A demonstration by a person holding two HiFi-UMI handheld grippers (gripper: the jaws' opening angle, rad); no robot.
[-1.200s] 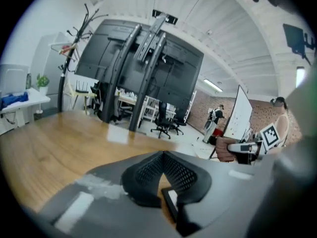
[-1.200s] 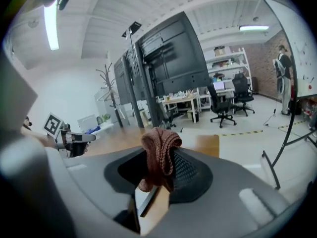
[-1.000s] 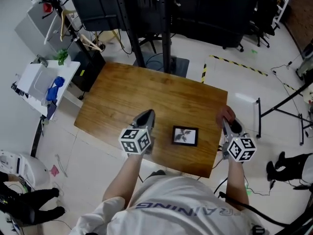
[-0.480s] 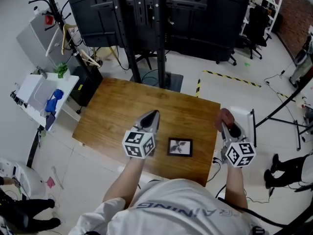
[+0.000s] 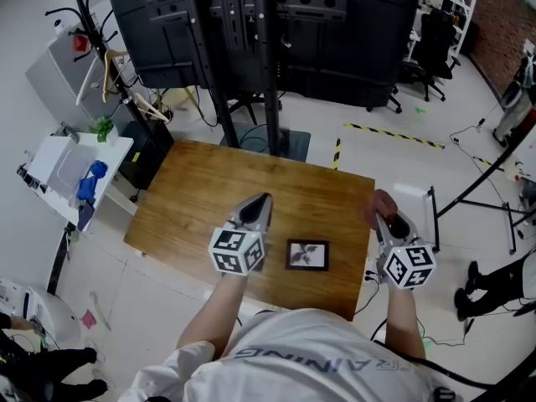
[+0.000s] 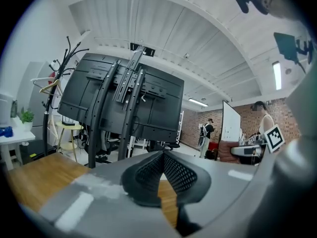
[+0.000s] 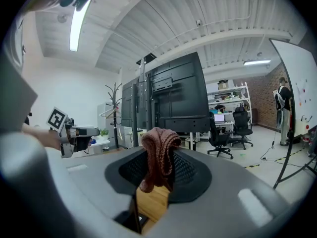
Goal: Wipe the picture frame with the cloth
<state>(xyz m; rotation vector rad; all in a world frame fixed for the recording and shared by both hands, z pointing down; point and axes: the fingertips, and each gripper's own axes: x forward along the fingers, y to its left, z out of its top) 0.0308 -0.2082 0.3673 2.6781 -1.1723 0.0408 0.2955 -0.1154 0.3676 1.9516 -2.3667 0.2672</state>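
Brown cloth [image 7: 159,142] in right tongs [image 7: 161,168]; picture frame [image 5: 307,255] on table [image 5: 201,198].

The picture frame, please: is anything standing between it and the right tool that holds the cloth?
Nothing visible does. The picture frame lies flat on the table, with only bare wood between it and the right tool, which is shut on the cloth at the table's right edge.
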